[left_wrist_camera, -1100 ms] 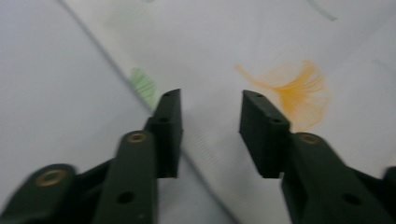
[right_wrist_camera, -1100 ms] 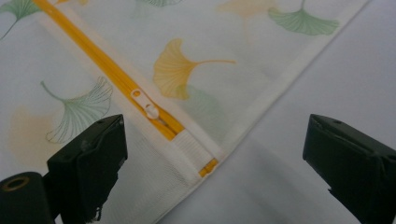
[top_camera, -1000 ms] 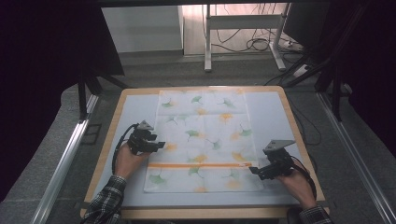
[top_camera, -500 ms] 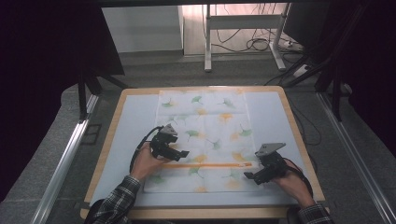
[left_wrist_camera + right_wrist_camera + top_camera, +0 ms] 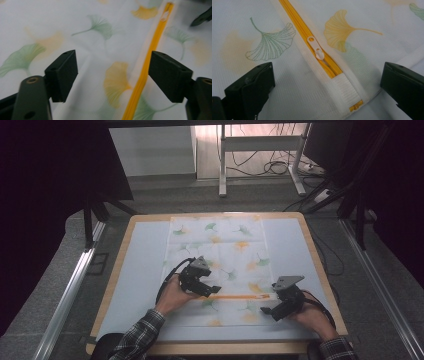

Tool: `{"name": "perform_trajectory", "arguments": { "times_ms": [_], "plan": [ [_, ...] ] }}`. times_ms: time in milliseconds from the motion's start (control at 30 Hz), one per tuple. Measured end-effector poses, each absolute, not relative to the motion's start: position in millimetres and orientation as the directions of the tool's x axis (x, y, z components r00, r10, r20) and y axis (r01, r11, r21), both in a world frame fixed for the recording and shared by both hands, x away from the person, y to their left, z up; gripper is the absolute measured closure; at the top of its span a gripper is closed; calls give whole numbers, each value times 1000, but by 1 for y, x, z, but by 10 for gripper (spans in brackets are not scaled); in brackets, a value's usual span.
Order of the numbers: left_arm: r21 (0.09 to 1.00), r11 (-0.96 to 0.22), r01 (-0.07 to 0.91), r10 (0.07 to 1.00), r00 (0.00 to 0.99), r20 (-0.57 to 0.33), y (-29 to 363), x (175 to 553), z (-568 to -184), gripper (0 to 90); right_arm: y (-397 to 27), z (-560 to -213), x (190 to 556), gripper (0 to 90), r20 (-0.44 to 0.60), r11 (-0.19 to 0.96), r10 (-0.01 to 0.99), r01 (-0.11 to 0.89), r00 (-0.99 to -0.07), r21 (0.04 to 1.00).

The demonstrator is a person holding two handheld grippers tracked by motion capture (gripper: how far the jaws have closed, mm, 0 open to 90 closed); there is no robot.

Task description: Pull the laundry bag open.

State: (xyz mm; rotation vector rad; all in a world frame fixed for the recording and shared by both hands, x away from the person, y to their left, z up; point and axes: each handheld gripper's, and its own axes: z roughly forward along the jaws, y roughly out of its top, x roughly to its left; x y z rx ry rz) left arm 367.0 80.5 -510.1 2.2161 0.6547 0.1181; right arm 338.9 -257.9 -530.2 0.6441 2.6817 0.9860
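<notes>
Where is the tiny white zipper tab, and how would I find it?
Look at the pale table and the white mesh bag with leaf prints lying on it. An orange zipper runs across the bag's near part. The white tab sits near its right end, before the right tongs; it is the one white piece on the orange strip.

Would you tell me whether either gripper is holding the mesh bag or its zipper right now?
Neither. The left gripper and the right gripper stand open over the mesh bag; the zipper pull lies free.
</notes>
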Motion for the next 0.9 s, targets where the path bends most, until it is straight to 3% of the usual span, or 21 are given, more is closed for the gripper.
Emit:
{"name": "perform_trajectory", "arguments": {
  "times_ms": [200,533,733,900],
  "plan": [
    [743,-543,392,444,885,-142,55,369,-511,406,-258,-530,339,0,-45,677,473,331,-880,657],
    [743,-593,309,349,931,-109,1,365,-509,597,-258,-531,338,0,-43,671,479,334,-877,663],
    [729,-626,275,303,948,-97,-26,363,-512,611,-258,-531,338,0,-37,666,485,341,-874,664],
    [720,-645,257,284,955,-87,-44,365,-516,684,-258,-531,338,0,-39,666,486,341,-873,664]
  ]
}}
